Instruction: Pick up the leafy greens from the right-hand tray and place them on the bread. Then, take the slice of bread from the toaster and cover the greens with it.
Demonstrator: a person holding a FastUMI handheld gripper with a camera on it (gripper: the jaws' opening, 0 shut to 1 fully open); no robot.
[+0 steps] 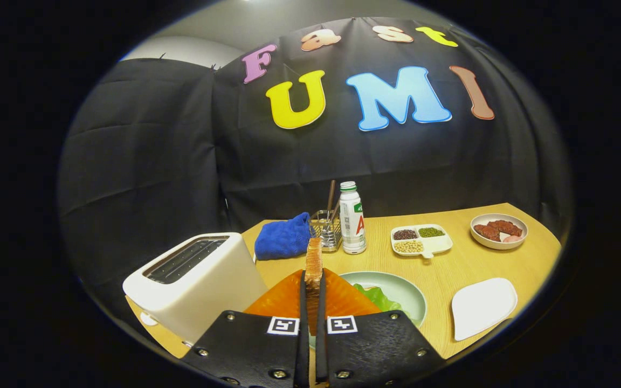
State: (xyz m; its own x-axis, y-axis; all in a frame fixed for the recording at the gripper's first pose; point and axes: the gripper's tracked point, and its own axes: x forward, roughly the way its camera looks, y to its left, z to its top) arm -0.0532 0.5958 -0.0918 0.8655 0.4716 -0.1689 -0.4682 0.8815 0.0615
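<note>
My gripper (313,285) is shut on a slice of toasted bread (314,258), held edge-on and upright between the fingers, above the table. Just right of the fingers and below them lies a pale green plate (410,296) with leafy greens (378,297) on it; the fingers hide part of the plate. To the left of the fingers stands a white toaster (194,280) with its slots showing dark. A white tray (483,307) lies bare to the right of the plate.
Beyond the bread stand a blue cloth (283,237), a wire holder with utensils (326,229) and a white bottle (352,218). Further right are a divided dish of beans (421,241) and a bowl of meat (499,230). The wooden table (450,269) ends near the tray.
</note>
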